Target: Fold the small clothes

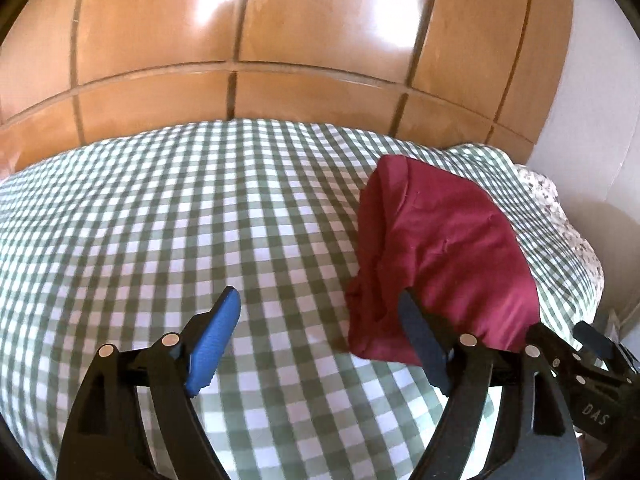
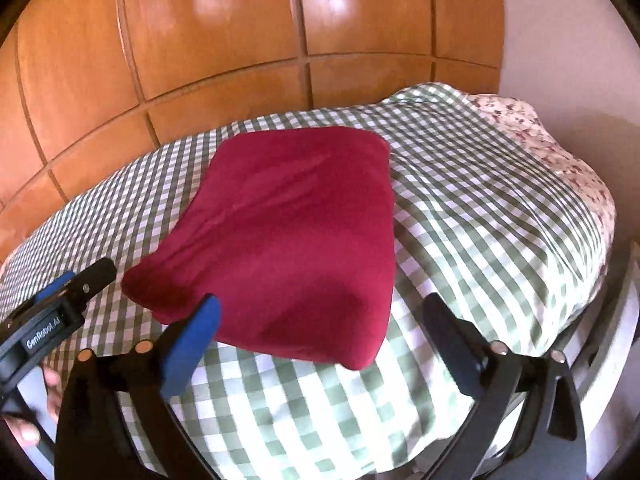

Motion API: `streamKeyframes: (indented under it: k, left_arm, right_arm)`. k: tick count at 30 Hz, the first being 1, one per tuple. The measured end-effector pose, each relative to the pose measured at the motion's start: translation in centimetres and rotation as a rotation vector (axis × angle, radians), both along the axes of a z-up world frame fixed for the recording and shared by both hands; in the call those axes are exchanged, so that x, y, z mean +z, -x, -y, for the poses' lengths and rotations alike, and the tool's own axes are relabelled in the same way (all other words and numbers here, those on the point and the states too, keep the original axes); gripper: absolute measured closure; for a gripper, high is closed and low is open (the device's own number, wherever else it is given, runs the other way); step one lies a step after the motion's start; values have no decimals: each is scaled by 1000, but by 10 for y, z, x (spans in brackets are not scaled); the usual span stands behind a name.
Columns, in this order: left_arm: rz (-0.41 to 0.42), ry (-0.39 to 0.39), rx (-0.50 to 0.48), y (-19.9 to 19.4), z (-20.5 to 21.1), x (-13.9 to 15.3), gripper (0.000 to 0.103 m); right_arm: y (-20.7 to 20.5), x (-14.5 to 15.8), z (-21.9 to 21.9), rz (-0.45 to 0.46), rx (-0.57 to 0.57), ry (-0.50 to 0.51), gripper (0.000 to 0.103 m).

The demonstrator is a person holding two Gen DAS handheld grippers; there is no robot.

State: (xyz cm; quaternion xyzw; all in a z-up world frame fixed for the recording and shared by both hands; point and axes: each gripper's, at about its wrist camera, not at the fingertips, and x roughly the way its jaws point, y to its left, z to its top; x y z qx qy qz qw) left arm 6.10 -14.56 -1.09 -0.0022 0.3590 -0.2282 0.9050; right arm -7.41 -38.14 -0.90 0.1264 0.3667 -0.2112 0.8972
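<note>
Both grippers, left gripper (image 1: 320,344) and right gripper (image 2: 320,344), stand released with nothing between their jaws. Just beyond them the red garment (image 2: 288,236) lies folded into a compact rectangle on the checked bed (image 2: 480,208). It looks light, soft and limp, so I would pinch a near corner through all layers.

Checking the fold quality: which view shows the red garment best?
The right wrist view: the whole folded red garment lies unobstructed on the checked bedspread. The left wrist view shows it at an angle, its near edge behind a finger.
</note>
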Motion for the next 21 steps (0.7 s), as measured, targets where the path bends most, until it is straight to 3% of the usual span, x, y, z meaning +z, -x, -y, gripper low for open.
streamKeyframes:
  k: [2, 5, 13, 21]
  left_arm:
    - [14, -1, 5, 5, -3, 3, 23]
    - [40, -4, 20, 15, -10, 7, 15]
    - [92, -22, 58, 32, -22, 10, 14]
    - [110, -35, 73, 40, -28, 10, 9]
  right_arm:
    - [4, 1, -5, 3, -22, 2, 2]
    - [10, 0, -11, 6, -43, 31, 2]
    - [27, 4, -15, 14, -123, 95, 2]
    - [28, 3, -25, -15, -124, 136, 2]
